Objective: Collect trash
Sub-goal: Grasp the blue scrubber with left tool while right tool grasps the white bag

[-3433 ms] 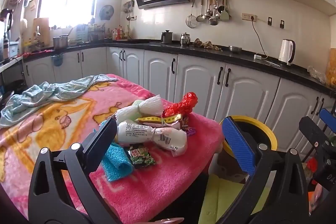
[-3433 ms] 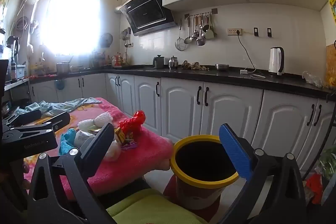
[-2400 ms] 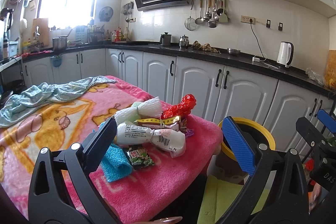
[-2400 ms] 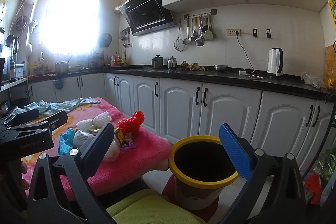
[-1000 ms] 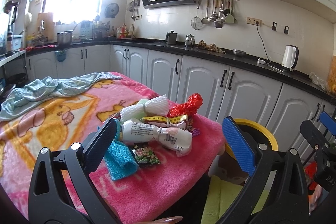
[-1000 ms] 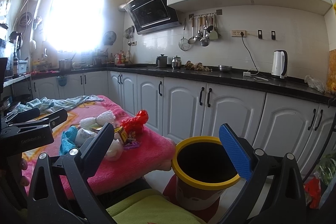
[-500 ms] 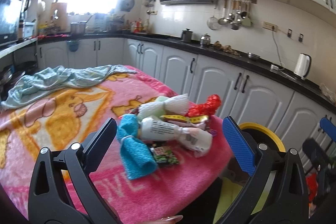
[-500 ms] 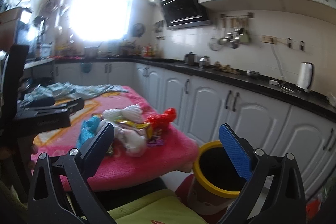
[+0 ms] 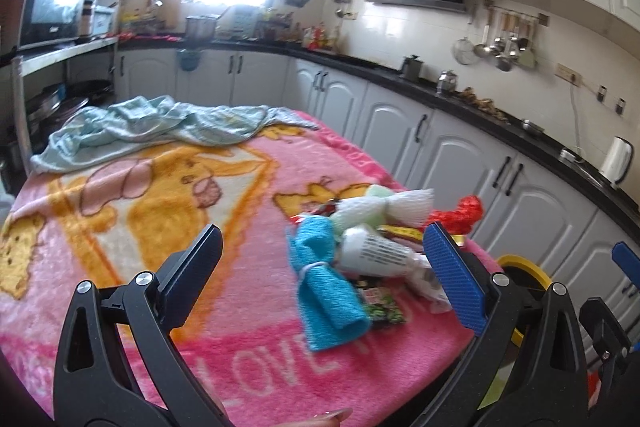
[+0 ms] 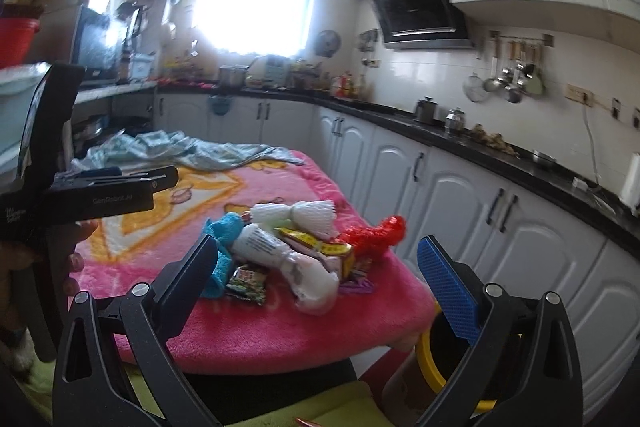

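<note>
Left gripper [image 9: 324,267]: hanging with jaws spread wide and nothing between them, over the pink blanket [image 9: 160,235]; trash pile sitting at its 2 o'clock.
Right gripper [image 10: 320,273]: also gaping wide, empty, with the pile framed between its fingers at 12 o'clock.
Trash pile: a blue foam roll [image 9: 326,287], a white wrapped bottle [image 9: 374,253], a white foam net [image 9: 396,205], a red net [image 9: 464,213] and a small green packet [image 9: 380,307], all bunching together near the blanket's corner.
Left view only: the whole blanket showing, cartoon print and lettering along the near edge; the right gripper's blue tip peeking in at 3 o'clock.
Right view only: the left gripper's black body [image 10: 96,195] lying across at 9 o'clock with a hand [image 10: 44,267] wrapping its handle; a yellow wrapper [image 10: 320,245] and the bottle's crumpled clear end [image 10: 312,283] showing plainly.
Bin: the yellow-rimmed bin [image 10: 430,359] sitting on the floor just past the table corner, at 4 o'clock, mostly hidden by the right finger.
Surface: a light green cloth [image 9: 160,127] lying rumpled at the far end.
Room: white cabinets [image 10: 440,195] running under a black countertop [image 10: 500,157], range hood [image 10: 420,7] at 1 o'clock, window glaring at 12 o'clock.
</note>
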A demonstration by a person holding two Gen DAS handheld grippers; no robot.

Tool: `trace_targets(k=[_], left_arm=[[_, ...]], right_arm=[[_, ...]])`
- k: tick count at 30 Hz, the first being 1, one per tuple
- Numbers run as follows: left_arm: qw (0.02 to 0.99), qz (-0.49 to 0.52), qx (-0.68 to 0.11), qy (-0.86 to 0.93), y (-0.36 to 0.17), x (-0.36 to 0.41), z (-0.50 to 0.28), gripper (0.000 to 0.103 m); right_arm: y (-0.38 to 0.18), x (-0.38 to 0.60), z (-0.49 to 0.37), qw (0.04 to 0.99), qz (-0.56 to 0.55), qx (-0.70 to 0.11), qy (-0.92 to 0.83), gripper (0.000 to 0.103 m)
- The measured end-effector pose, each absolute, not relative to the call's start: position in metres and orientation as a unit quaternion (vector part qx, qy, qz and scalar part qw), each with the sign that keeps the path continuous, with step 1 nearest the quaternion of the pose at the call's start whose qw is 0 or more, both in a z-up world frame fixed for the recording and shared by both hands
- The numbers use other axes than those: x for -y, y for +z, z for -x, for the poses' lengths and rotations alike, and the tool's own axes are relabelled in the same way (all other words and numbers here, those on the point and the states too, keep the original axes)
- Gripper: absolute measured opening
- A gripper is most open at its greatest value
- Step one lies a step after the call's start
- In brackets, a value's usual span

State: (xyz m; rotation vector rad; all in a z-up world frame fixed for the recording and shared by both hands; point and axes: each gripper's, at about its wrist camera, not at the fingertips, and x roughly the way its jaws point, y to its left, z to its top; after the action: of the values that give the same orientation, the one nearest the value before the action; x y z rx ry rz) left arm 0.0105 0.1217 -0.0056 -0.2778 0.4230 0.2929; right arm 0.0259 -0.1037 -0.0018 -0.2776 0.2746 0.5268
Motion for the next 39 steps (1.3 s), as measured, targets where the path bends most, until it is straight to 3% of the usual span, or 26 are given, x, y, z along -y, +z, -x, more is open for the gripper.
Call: trace_targets(k=[18, 20, 22, 25, 32, 34, 39], left_arm=[[0.907, 0.200, -0.351, 0.122, -0.060, -0.174, -0.079, 0.092], [0.899, 0.220, -0.365, 0.102, -0.071, -0.174, -0.086, 0.092], [0.890, 0.233, -0.382, 0.088, -0.081, -0.173, -0.092, 0.092], [0.879, 0.251, -0.401, 0.070, -0.094, -0.174, -0.102, 0.083], [0.856, 0.292, -0.423, 0.053, -0.118, -0.179, -0.113, 0.068], [0.858, 0.290, -0.421, 0.048, -0.119, -0.177, -0.115, 0.063], [0.859, 0.283, -0.425, 0.031, -0.121, -0.173, -0.118, 0.032]], right_arm=[[-0.059, 0.036, -0.152, 0.866, 0.204, -0.302, 0.341, 0.096], [-0.069, 0.033, -0.161, 0.857, 0.222, -0.313, 0.344, 0.092], [-0.078, 0.029, -0.169, 0.845, 0.241, -0.327, 0.347, 0.078], [-0.090, 0.023, -0.178, 0.833, 0.261, -0.339, 0.349, 0.069], [-0.106, 0.011, -0.190, 0.816, 0.301, -0.349, 0.349, 0.063], [-0.111, 0.009, -0.194, 0.809, 0.306, -0.359, 0.351, 0.050], [-0.114, 0.009, -0.198, 0.808, 0.301, -0.366, 0.352, 0.040]])
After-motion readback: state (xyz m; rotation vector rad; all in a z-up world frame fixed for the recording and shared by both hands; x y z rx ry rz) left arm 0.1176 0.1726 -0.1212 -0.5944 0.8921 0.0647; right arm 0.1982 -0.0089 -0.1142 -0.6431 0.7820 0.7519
